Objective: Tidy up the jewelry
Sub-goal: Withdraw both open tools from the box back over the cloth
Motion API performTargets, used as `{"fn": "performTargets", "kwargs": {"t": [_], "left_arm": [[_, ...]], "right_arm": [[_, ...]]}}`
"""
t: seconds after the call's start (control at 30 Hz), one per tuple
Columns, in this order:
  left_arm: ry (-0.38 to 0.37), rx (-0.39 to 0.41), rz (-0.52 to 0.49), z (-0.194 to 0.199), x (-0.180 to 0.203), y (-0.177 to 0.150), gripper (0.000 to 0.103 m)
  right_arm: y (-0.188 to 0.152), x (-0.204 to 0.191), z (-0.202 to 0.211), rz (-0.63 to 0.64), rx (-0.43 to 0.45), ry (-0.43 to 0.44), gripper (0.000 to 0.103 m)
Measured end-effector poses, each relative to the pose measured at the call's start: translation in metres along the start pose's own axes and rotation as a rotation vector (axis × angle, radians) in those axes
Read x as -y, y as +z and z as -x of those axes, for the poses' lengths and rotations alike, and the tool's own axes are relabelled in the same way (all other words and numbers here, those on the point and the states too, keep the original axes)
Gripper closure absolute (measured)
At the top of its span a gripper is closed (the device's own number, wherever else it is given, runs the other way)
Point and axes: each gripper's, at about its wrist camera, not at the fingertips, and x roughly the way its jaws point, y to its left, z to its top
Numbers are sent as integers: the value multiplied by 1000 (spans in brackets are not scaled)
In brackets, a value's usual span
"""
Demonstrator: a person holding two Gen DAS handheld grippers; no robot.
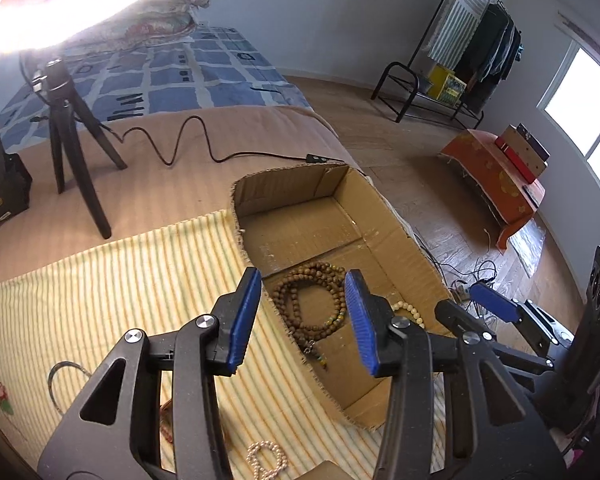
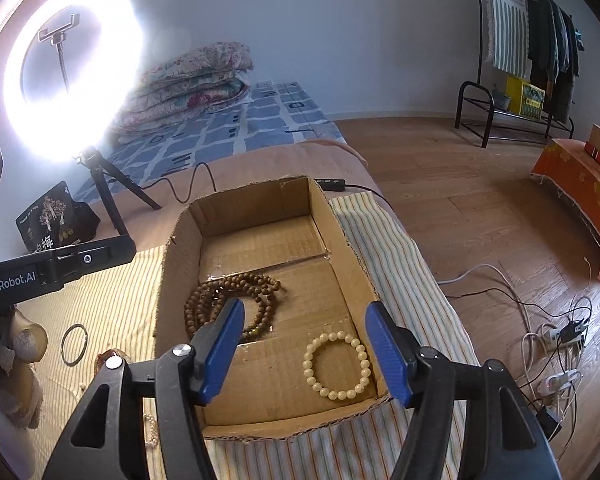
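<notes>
An open cardboard box (image 1: 388, 216) (image 2: 180, 240) sits on a striped cloth on the bed. Inside lie a long brown wooden bead string (image 1: 312, 300) (image 2: 228, 300) and a cream bead bracelet (image 2: 336, 366) (image 1: 410, 312). My left gripper (image 1: 304, 320) is open and empty above the box's near left edge. My right gripper (image 2: 306, 352) is open and empty over the box, above the cream bracelet. On the cloth outside the box lie a thin metal bangle (image 1: 56, 380) (image 2: 74, 344) and a small pearl bracelet (image 1: 266, 460) (image 2: 152, 428).
A ring light on a black tripod (image 1: 72, 132) (image 2: 72, 68) stands on the bed behind the box, its cable (image 1: 188, 140) trailing past. A black bag (image 1: 0, 184) (image 2: 56, 216) sits at left. Floor with cables (image 2: 548, 332) lies to the right.
</notes>
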Motion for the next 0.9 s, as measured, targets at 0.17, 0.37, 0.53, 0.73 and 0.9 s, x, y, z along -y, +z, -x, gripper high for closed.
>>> {"fn": "performTargets", "kwargs": {"t": [0.17, 0.37, 0.53, 0.73, 0.9], "left_arm": [[22, 17, -6, 13, -8, -1, 59], [56, 55, -17, 43, -23, -4, 59], [111, 85, -45, 70, -43, -8, 59], [177, 97, -45, 99, -81, -19, 59], [234, 93, -31, 118, -116, -35, 59]], "right_arm": [[2, -10, 8, 25, 15, -5, 33], [3, -23, 20, 52, 36, -5, 29], [2, -39, 27, 74, 49, 18, 27], [-1, -66, 30, 119, 49, 68, 26], [-7, -89, 26, 155, 31, 108, 26]]}}
